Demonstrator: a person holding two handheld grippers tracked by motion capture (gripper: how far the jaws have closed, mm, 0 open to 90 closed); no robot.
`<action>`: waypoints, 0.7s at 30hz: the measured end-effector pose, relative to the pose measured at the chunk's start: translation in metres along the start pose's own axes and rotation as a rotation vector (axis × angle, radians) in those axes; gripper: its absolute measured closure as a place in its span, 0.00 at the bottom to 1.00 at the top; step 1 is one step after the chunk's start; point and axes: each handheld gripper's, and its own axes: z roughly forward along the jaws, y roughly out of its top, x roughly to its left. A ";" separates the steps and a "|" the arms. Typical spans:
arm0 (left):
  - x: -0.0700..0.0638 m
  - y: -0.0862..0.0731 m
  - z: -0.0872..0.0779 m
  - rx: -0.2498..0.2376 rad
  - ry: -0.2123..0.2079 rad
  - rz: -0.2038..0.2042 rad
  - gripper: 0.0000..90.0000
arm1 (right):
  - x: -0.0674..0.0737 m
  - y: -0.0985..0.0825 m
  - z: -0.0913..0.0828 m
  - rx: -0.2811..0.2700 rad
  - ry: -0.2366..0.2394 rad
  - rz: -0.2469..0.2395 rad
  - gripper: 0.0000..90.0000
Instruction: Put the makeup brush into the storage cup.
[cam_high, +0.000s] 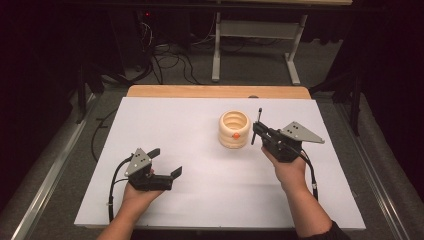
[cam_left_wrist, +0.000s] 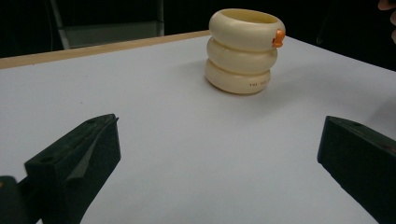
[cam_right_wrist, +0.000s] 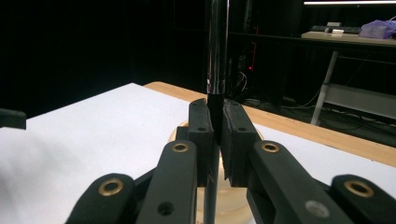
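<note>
A cream holder (cam_high: 234, 129) made of three stacked rings stands upright on the white table top (cam_high: 200, 190), with a small orange piece (cam_high: 235, 135) on its rim. Just right of it, my right gripper (cam_high: 256, 131) is shut on a thin dark rod (cam_high: 259, 117) held upright. In the right gripper view the rod (cam_right_wrist: 217, 46) rises between the pressed pads of the right gripper (cam_right_wrist: 215, 126), with the holder (cam_right_wrist: 180, 133) behind them. My left gripper (cam_high: 166, 161) rests at the front left, open and empty. Past that left gripper (cam_left_wrist: 219, 123), the left gripper view takes in the holder (cam_left_wrist: 243, 51) and orange piece (cam_left_wrist: 279, 38).
A wooden strip (cam_high: 215, 91) borders the far edge of the table top. Beyond it are the legs of another table (cam_high: 216, 50) and cables on the floor (cam_high: 165, 60). Bare white surface lies between the two grippers.
</note>
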 end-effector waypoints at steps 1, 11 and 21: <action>0.000 0.000 0.000 -0.001 -0.001 -0.001 0.00 | 0.000 0.001 0.001 0.003 -0.003 0.005 0.95; -0.001 0.000 0.001 0.004 -0.019 0.000 0.00 | -0.006 0.013 0.008 -0.002 -0.016 0.013 0.95; -0.004 0.001 0.001 0.006 -0.032 0.009 0.00 | -0.009 0.026 0.017 -0.002 -0.022 0.002 0.95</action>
